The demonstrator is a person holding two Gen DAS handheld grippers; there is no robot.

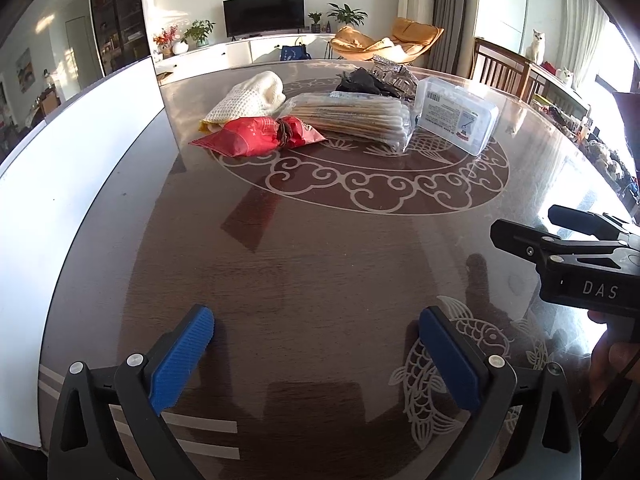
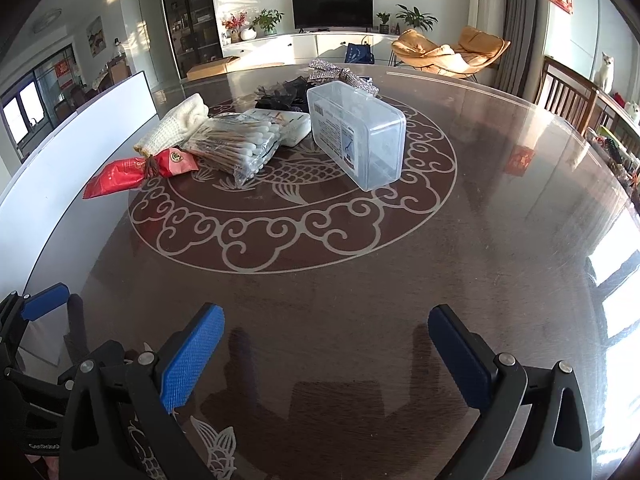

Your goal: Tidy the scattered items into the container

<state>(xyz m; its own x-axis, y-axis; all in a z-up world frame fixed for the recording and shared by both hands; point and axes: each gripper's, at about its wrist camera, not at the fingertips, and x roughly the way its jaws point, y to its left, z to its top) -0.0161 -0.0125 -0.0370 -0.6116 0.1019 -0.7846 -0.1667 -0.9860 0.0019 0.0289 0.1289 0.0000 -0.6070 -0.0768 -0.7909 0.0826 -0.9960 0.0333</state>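
1. We hold both grippers low over the near, bare part of the round glass-topped table [image 2: 500, 216]. The left gripper [image 1: 316, 356] has its blue pads spread wide with nothing between them; the right gripper [image 2: 326, 354] is spread just as wide and also empty.
2. The scattered things lie well beyond us, bunched on the far half of the fish medallion. No item looks packed yet, so we judge the task to be at its start.
3. The clear plastic box [image 2: 358, 134] with its lid on stands at the right of the cluster; we take it for the container, and it probably has to be opened first.
4. For that we would steady the box with one gripper and work the lid with the other, since it may slide on the glass.
5. Just left of it lies the bag of cotton swabs [image 2: 240, 144], then a red foil packet [image 2: 136, 172] and a cream knitted cloth [image 2: 176, 124].
6. Behind lie a black lacy piece [image 2: 280, 94] and a glittering silver bow [image 2: 340, 72].
7. A white board [image 1: 72, 168] stands along the left edge, limiting sideways approach there.
8. The items touch and overlap, so a wide grab could drag a neighbour.
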